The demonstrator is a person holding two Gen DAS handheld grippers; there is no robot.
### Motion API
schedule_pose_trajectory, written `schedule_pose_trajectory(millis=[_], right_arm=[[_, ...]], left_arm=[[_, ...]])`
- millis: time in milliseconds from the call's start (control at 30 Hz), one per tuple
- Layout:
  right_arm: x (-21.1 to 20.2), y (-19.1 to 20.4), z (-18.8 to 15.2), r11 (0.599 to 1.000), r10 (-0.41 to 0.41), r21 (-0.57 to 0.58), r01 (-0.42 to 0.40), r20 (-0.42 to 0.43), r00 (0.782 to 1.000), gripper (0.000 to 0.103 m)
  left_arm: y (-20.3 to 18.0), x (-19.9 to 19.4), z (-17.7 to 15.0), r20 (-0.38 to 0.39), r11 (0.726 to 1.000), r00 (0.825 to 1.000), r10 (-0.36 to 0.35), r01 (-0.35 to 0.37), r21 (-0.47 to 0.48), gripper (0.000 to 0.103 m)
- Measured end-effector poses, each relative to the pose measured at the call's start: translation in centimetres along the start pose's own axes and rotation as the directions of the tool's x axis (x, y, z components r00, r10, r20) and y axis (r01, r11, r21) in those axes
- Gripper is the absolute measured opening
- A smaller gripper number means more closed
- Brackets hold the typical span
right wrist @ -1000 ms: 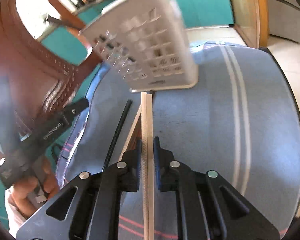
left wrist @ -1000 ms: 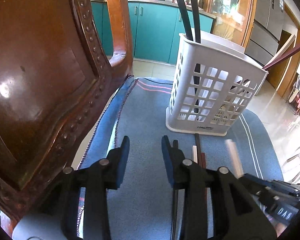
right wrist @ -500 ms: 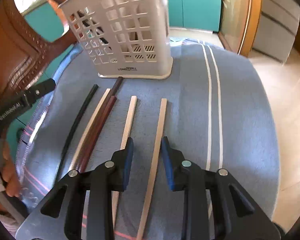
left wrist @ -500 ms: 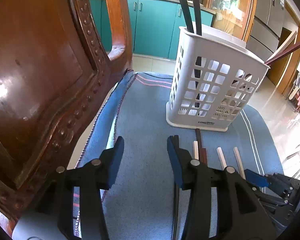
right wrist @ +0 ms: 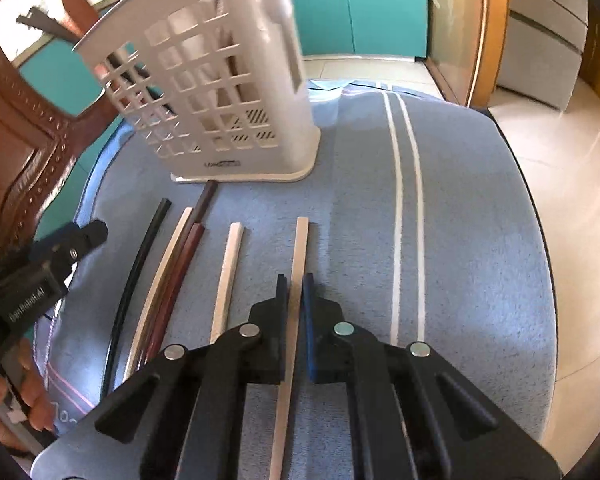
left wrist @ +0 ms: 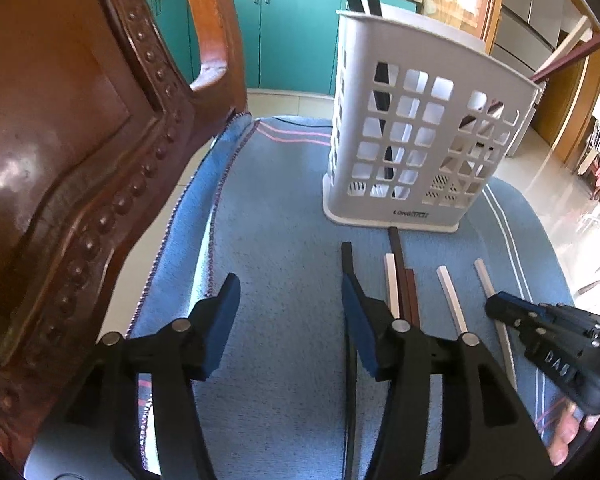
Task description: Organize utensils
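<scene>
Six chopsticks (right wrist: 228, 272) lie side by side in front of the upright white basket (right wrist: 236, 92): one black, three pale, two dark red-brown. More chopsticks stand inside the basket.

Sunlit kitchen here: teal cabinets (left wrist: 292, 36) run along the back at twelve o'clock, under a pale countertop. A carved brown wooden chair (left wrist: 60, 152) fills nine o'clock. At two o'clock stands a grey fridge (left wrist: 536, 4) beside a wooden door frame (left wrist: 496, 0). Glossy cream floor tiles (right wrist: 572, 168) gleam at three o'clock.
</scene>
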State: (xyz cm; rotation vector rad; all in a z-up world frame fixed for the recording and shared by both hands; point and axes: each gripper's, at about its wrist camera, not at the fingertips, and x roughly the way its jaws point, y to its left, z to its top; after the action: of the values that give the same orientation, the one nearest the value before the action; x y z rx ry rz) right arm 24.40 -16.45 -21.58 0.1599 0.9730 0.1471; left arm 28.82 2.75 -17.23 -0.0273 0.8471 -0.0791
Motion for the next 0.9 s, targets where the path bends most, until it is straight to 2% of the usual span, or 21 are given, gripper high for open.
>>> schedule_pose_trajectory(millis=[167,433,900], right_arm=[[-0.5,-1.1,0.4,0.998,0.025,0.061,-0.025,0.009,1.0,0.008],[-0.7,-0.4,0.5,0.993,0.108,0.038,-0.11,0.046,0.993,0.008],[-0.6,-0.4,0.3,0.996,0.078,0.025,-0.08,0.065,0.995,0.008]], left_arm=[[-0.2,0.5,-0.1,-0.016,1.0,1.0,0.006,-0.005,0.009,0.057],[-0.7,1.2,-0.5,-0.042,1.0,0.999,-0.007,0.008,0.02,0.061],[-0.9,1.8,-0.7,-0.073,0.999,0.997,-0.028,0.03,0.026,0.067]])
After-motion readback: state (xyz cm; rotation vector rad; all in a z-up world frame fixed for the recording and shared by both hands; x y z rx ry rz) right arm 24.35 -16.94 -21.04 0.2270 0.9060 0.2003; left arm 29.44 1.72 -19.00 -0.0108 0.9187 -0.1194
